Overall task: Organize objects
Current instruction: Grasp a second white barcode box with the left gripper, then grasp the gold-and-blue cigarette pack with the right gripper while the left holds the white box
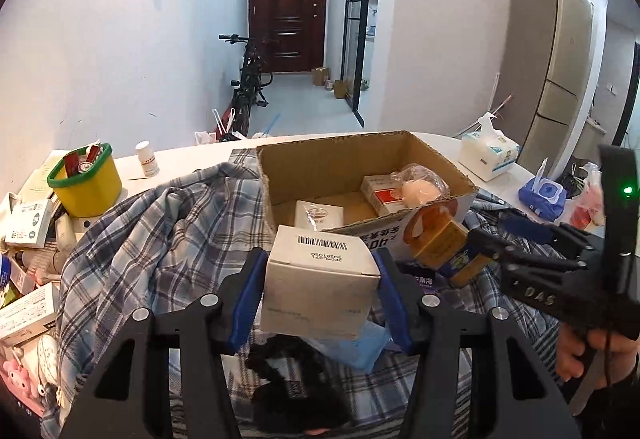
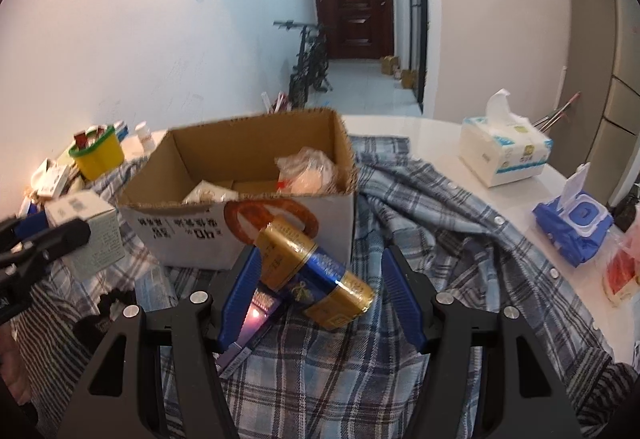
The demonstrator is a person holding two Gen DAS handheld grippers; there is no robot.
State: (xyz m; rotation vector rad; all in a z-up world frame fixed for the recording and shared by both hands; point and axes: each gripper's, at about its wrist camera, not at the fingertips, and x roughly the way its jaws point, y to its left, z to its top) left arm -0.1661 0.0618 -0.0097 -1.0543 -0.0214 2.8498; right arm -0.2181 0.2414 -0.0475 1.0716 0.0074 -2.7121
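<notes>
Left wrist view shows, nearest the lens, the left gripper (image 1: 318, 293) clenched on a white cardboard carton with a barcode label (image 1: 320, 275); both blue pads press its side walls and it hangs clear of the blue-and-white plaid shirt (image 1: 160, 239) spread beneath. A dark knitted item and a pale blue plastic bag lie on the shirt just under the carton. To the right, the right gripper (image 2: 320, 293) carries a gold-and-blue rectangular tin (image 2: 316, 275). In its own view the left pad touches the tin while the right pad seems to stand off from it, so I cannot tell how firmly it is clamped; it sits tilted, one end pointing toward the lens.

Just beyond both loads stands the open brown corrugated box with white printed front (image 1: 400, 239), already holding a few packets and a wrapped pale item.

The risks, as I judge them: the tin, skewed in the jaws, may pivot and slip out. Both loads are near each other at the box's front wall, so they could collide. Either one, carried too low, may catch the front rim and shove the light box across the loose shirt. Farther back, a yellow tub with green rim (image 1: 86, 181) and a white tissue pack (image 1: 486, 155) sit on the white table, well apart.
</notes>
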